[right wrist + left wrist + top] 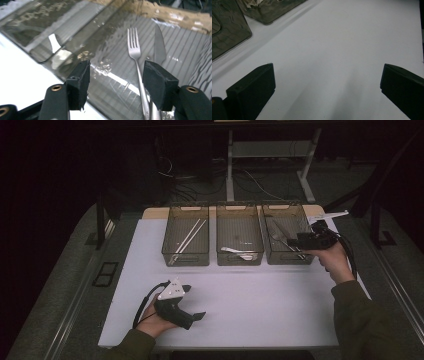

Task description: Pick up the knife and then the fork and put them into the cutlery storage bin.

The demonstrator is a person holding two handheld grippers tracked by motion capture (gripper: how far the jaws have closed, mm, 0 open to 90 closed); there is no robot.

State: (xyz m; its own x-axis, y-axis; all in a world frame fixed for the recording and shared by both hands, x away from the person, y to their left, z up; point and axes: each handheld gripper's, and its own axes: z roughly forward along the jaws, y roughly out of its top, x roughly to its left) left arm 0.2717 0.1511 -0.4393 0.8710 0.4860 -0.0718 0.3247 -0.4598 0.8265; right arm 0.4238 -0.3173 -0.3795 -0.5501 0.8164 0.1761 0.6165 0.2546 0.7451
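- We hold the right gripper [116, 82] over the right bin [287, 257], jaws spread, gripping nothing.
- The fork [136, 62] lies flat in that bin beside a knife [159, 46]; its long axis runs away from our jaws, tines at the far end.
- Our left gripper [192, 307] rests on the white bench [250, 305], jaws wide apart.
- The room beyond is dark.

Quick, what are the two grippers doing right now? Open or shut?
Left gripper: open, holding nothing, above the white table.
Right gripper: open, holding nothing, over the clear plastic bin with the silver metal fork.
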